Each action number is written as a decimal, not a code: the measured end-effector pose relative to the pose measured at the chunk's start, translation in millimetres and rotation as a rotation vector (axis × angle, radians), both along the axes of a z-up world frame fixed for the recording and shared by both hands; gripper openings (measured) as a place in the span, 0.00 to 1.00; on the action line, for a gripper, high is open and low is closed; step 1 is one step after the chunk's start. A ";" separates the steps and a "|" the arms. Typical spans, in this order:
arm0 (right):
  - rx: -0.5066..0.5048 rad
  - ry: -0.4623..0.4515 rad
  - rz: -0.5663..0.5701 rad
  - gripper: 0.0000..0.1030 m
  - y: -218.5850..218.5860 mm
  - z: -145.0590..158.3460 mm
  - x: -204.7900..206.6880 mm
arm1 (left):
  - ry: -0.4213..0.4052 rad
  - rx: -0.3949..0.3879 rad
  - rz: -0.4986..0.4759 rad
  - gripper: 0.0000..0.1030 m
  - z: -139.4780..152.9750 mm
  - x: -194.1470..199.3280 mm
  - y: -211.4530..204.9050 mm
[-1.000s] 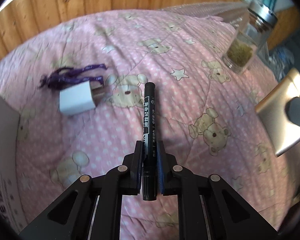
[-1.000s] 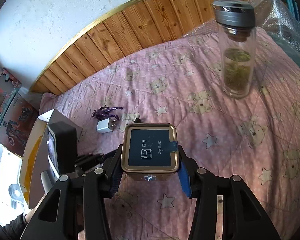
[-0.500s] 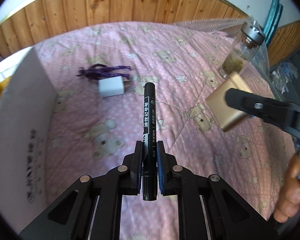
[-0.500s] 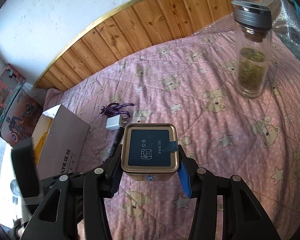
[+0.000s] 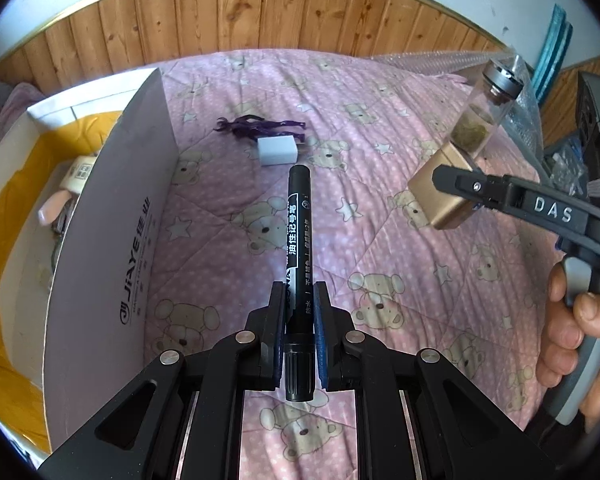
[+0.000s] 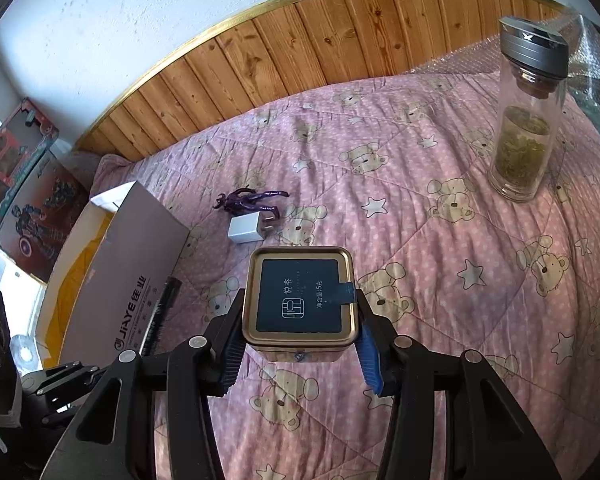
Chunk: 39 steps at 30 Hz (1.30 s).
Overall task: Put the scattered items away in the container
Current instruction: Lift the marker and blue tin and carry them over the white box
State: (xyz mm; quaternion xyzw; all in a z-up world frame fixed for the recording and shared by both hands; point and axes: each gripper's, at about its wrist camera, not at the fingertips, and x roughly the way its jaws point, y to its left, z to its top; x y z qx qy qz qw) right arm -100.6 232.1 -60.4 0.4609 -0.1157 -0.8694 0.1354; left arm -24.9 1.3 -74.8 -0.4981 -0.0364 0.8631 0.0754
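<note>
Two grippers, both loaded: left gripper (image 5: 299, 322) pinches a black marker pen (image 5: 298, 248) almost shut; right gripper (image 6: 298, 354), jaws wider, clamps a gold tea tin (image 6: 300, 300).

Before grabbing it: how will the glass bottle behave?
The bottle is tall and narrow on a soft quilt, so a sideways nudge likely tips it. Smooth glass walls probably slip. Liquid and leaves fill only the lower part, so it is likely moderately heavy and fragile.
</note>
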 end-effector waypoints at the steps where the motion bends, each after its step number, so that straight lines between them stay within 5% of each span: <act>1: 0.004 0.000 0.002 0.48 -1.1 0.0 1.1 | 0.004 0.009 0.001 0.12 0.7 1.1 -1.1; 39: 0.106 0.019 0.086 0.48 -42.3 4.6 39.0 | 0.074 0.093 0.003 0.12 26.2 31.6 -14.7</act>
